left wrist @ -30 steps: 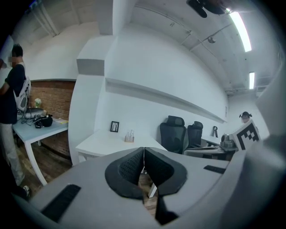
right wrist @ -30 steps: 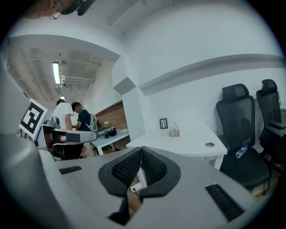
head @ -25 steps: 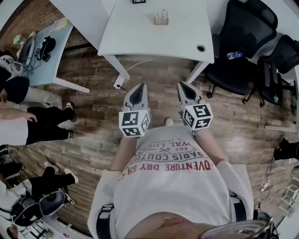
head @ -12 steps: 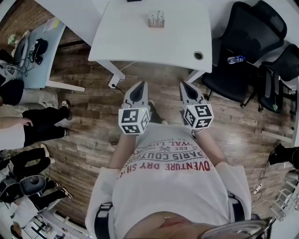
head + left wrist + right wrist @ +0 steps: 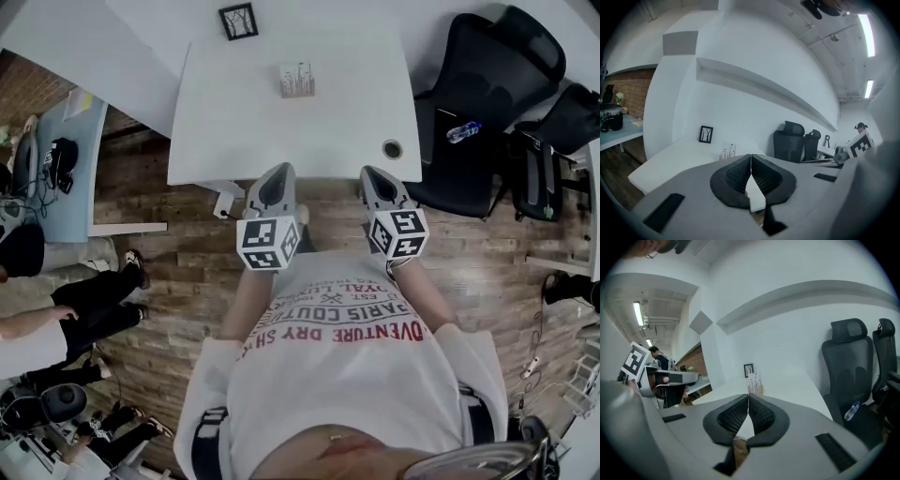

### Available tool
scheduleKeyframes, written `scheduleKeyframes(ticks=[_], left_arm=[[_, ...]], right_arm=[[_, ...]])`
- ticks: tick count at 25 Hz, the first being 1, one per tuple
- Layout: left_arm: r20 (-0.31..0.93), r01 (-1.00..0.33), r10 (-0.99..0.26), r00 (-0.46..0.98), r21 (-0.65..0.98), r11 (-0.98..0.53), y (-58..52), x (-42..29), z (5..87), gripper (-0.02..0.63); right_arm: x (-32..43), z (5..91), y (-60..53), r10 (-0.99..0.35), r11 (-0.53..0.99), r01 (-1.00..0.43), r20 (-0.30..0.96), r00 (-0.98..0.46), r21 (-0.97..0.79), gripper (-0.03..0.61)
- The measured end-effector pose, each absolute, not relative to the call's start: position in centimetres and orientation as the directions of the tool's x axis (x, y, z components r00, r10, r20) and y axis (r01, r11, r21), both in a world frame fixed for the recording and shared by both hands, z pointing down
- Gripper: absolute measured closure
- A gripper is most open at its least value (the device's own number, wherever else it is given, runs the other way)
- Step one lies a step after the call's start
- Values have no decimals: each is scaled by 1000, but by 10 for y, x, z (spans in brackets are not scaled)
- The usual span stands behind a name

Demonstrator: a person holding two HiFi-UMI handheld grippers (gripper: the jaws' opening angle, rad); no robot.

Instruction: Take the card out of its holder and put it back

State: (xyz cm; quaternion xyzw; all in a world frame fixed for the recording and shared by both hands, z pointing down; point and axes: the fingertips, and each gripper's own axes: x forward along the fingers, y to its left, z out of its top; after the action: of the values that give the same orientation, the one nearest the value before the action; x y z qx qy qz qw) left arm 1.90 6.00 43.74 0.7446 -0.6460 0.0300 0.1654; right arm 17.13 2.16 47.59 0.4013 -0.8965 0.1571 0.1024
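Observation:
The card holder, a small wooden block with pale cards standing in it, sits on the white table toward its far side. It also shows small ahead of the left gripper and of the right gripper. My left gripper and right gripper hang side by side at the table's near edge, well short of the holder. Both are shut, pads together, with nothing between them.
A small framed picture stands at the table's far edge. A cable hole marks its near right corner. Black office chairs stand to the right, one with a water bottle. People sit by a desk at the left.
The table and card holder have come nearer in the head view as I walked forward. Both grippers now reach the table's near edge, still shut and side by side.

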Motion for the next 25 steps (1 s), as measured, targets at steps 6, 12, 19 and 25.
scheduleKeyframes(ticks=[6, 12, 19, 25], left_arm=[[273, -963, -938, 212, 223, -153, -21, -38, 442, 589], [273, -955, -929, 250, 228, -190, -91, -79, 443, 589], [305, -952, -918, 256, 244, -184, -136, -117, 456, 589], [344, -960, -913, 217, 245, -136, -151, -131, 473, 589]], right_arm=[[120, 475, -52, -714, 590, -783, 325, -620, -197, 554], [77, 475, -114, -729, 569, -798, 325, -602, -201, 552], [39, 479, -164, -725, 568, -795, 328, -605, -211, 552], [27, 482, -188, -711, 593, -777, 315, -628, -212, 552]])
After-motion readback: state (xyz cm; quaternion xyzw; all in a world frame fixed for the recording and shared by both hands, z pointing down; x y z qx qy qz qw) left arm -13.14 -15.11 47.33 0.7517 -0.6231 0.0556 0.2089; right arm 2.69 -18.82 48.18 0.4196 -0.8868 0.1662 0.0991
